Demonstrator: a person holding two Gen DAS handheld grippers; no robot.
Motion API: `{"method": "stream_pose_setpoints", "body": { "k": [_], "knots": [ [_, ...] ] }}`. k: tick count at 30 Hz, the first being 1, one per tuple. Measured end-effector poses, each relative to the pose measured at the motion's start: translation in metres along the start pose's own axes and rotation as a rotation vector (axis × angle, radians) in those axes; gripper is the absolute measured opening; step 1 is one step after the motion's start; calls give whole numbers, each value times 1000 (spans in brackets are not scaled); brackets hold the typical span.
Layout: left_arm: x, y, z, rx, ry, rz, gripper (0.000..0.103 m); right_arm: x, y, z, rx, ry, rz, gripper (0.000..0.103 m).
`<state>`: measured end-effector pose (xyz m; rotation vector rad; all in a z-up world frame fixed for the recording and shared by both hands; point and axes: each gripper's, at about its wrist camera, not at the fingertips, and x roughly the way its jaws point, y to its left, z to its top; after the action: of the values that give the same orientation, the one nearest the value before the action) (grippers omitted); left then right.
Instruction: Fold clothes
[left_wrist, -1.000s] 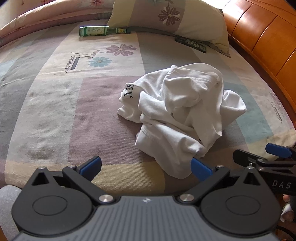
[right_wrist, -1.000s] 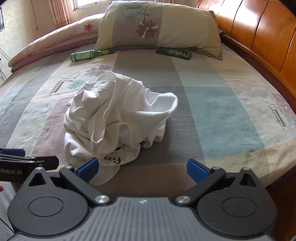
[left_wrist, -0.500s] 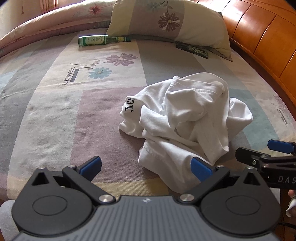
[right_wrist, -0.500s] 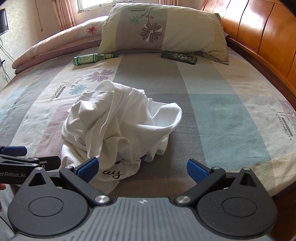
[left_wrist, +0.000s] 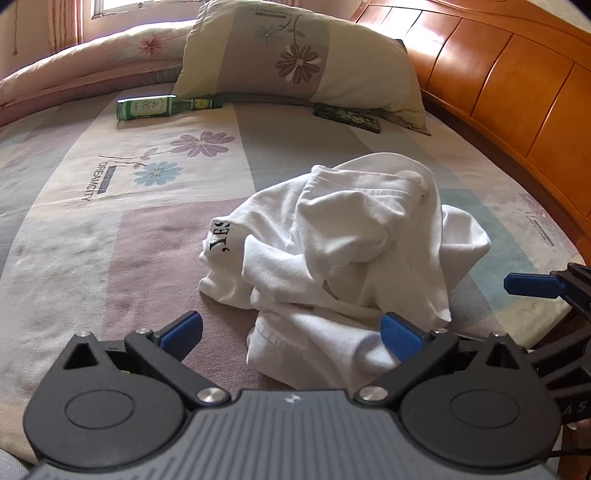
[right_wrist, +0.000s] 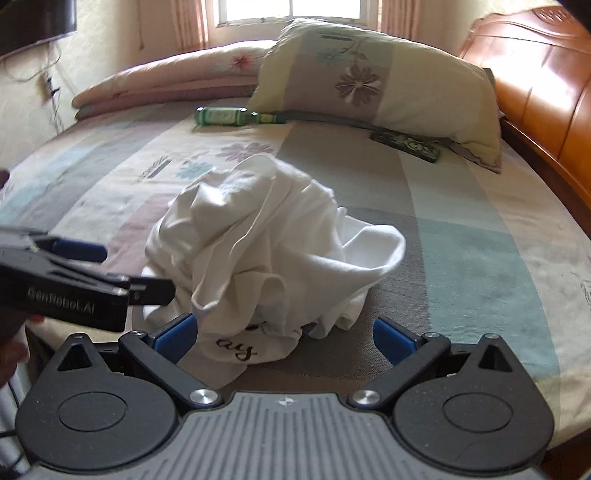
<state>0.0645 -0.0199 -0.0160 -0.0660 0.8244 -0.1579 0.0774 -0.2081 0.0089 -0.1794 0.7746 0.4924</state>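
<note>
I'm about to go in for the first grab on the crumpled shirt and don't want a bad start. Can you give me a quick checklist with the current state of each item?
1. Left gripper jaws open, nothing held: ok.
2. Right gripper jaws open, nothing held: ok.
3. White shirt lying within both views, close ahead: ok.
4. A hem edge is exposed at the near side of the heap: ok.
5. Collar or sleeves identifiable for a sensible grab: cannot tell, the shirt is bunched.
6. Green bottle and dark flat object by the pillow lie apart from the shirt: ok.
</note>
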Motion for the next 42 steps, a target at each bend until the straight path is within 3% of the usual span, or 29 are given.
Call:
{"method": "stream_pose_setpoints", "body": {
  "k": [10, 22, 27, 29, 33, 37, 39, 42],
  "knots": [
    [-5, 3, 2, 142, 18, 15, 102, 2, 18, -1, -39, 40, 39, 103],
    [-13, 20, 19, 140, -13, 51, 102, 19, 6, 22, 20, 13, -16, 103],
    [-8, 21, 23, 147, -2, 34, 102, 38, 5, 20, -40, 79, -43, 103],
    [-5, 19, 22, 146, 8, 24, 102, 43, -6, 24, -31, 72, -108, 103],
    [3, 16, 23, 155, 23, 18, 102, 46, -43, 42, 41, 29, -137, 103],
    [7, 11, 28, 153, 23, 3, 102, 54, -67, 60, 38, -17, -262, 103],
    [9, 8, 29, 160, 22, -3, 102, 54, -77, 65, 61, -9, -269, 103],
    [14, 4, 30, 184, 31, -2, 102, 38, -80, 63, 87, -43, -196, 103]
  ]
}}
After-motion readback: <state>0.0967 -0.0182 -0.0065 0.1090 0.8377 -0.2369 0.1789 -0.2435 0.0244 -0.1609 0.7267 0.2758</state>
